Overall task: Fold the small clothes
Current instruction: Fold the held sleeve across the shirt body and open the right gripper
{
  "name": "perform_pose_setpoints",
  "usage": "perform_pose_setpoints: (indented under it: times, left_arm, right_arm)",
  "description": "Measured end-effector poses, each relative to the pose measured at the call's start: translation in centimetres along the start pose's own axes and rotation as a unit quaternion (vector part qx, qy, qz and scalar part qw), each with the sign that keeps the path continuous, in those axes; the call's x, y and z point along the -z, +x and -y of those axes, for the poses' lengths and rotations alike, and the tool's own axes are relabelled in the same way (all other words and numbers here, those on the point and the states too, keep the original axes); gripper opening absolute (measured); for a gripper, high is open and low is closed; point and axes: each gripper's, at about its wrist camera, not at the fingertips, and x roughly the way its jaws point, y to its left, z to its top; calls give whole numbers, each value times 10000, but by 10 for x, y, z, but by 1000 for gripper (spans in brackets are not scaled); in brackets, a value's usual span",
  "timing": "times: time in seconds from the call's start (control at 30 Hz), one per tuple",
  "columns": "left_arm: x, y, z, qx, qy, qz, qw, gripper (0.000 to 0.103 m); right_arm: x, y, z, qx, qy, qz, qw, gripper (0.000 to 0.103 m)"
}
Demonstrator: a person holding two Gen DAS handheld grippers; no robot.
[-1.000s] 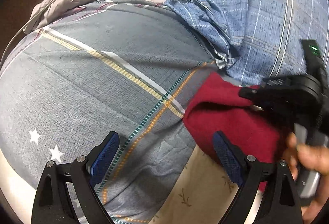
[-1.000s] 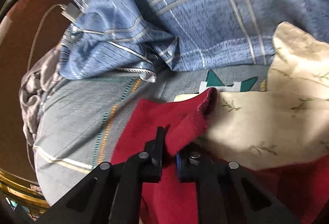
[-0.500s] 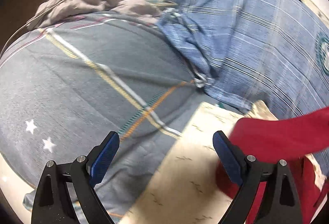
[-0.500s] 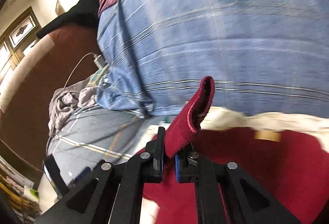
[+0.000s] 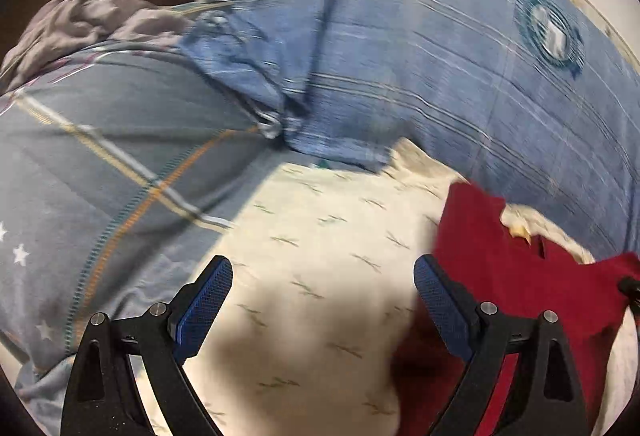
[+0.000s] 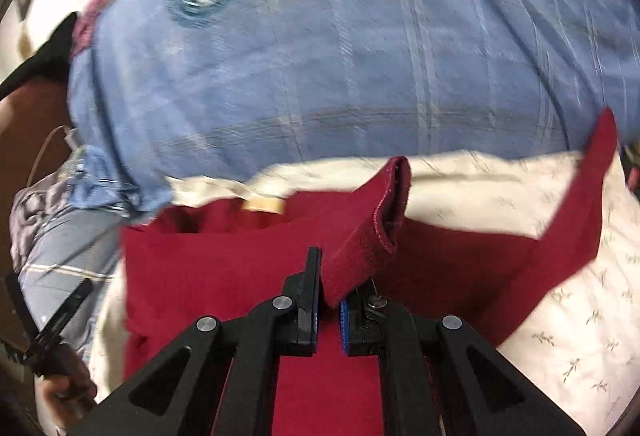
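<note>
The biggest thing is the blue blanket (image 6: 360, 47), soft and puffy, with pale check lines and a round patch. Next to it lies a grey sheet (image 5: 100, 139) with stripes and small white stars. On top of that is a cream cloth (image 5: 320, 276), flat and thin, with tiny leaf marks. The red cloth (image 6: 224, 268) lies spread on the cream cloth, near the blanket. It looks soft, light and floppy, a bit fuzzy, with a thick sewn edge. It will bend and sag, so it is best to grab it at a corner or along that edge. The right gripper (image 6: 328, 312) is pinched tight on a fold of the red cloth and holds that bit up. The left gripper (image 5: 320, 312) is wide apart and holds nothing, above the cream cloth, with the red cloth just beside one finger.
</note>
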Motion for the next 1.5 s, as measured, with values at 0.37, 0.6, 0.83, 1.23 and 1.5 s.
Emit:
perform_pose_setpoints:
  times: [0.37,0.6,0.83,1.23,1.5]
  left_arm:
    - [13,30,34,-304,815,-427,9953,92]
    - [1,25,16,-502,510,-344,9968,93]
    - [-9,26,-22,-798,-60,-322,9963,92]
    - [-23,22,-63,-747,-763,-307,9938,92]
    - [-22,14,-65,-646,-993,17,9930,93]
  right_arm:
    - [23,9,14,557,-5,-439,9975,20]
    - [18,-20,-53,-578,-494,-80,9971,53]
    - [16,42,-223,-1695,-2191,-411,9600,66]
    - [29,149,-265,-348,-2626,-1184,9570,10]
    - [14,160,-289,-1466,-1941,-1315,9610,9]
